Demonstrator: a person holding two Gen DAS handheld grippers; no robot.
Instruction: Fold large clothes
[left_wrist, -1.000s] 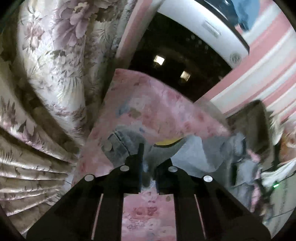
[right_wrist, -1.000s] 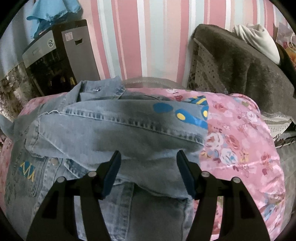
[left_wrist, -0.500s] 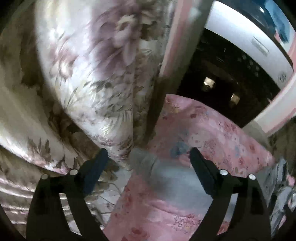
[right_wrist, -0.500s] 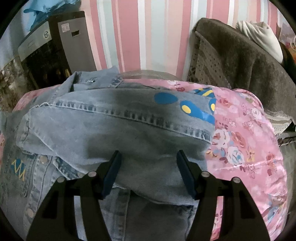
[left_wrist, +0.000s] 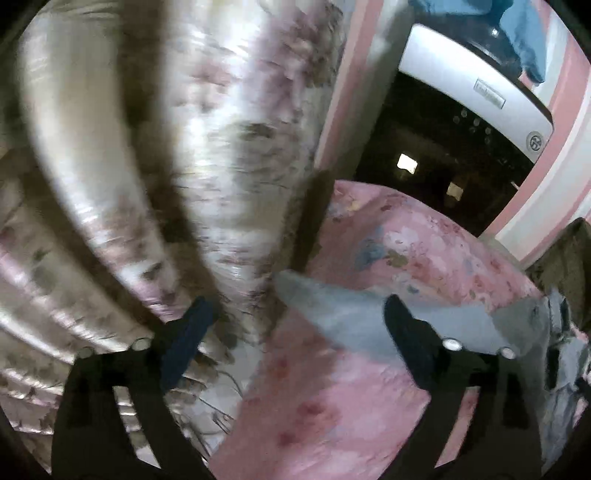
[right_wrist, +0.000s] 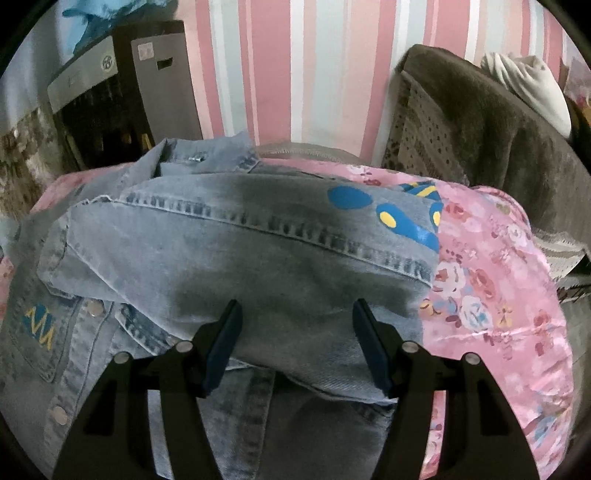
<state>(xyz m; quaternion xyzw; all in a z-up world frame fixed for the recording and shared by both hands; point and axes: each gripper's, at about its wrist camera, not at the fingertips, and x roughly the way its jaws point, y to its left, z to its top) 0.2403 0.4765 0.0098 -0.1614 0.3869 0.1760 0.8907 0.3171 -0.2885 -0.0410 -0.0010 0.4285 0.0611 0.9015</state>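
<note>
Left gripper (left_wrist: 297, 325): jaws opening, spread wide, nothing pinched between them. A grey-blue tip of the denim jacket (left_wrist: 332, 306) lies on the bedding in the gap, pads clear of it. View is blurred. Under the fingers, the pink floral bedspread (left_wrist: 424, 251); to their left a pale floral curtain (left_wrist: 207, 147) hangs in folds, reaching down beside the left finger. Beyond the bedspread, a dark appliance with a white top (left_wrist: 476, 92), a blue cloth (left_wrist: 524, 40) lying on it.

Right gripper (right_wrist: 297, 343): fingers parted partway, hovering over the folded sleeve of the denim jacket (right_wrist: 258, 266). Pads (right_wrist: 221, 347) stand either side of a stretch of denim; whether they press the cloth cannot be told, no fold is seen pinched.

Jacket lies spread on the pink floral bedspread (right_wrist: 491, 288), collar toward the far end, one sleeve laid across the body. Blue and yellow printed patches (right_wrist: 388, 214) at the sleeve's right end; a chest pocket with a blue-yellow mark (right_wrist: 38, 319) at the left, with metal snaps beside it.

Behind: pink-and-white striped wall (right_wrist: 295, 66). A brown blanket (right_wrist: 498, 129) is draped at the right with a white pillow (right_wrist: 528, 88) on top. The same appliance (right_wrist: 107, 99) stands at the left.
</note>
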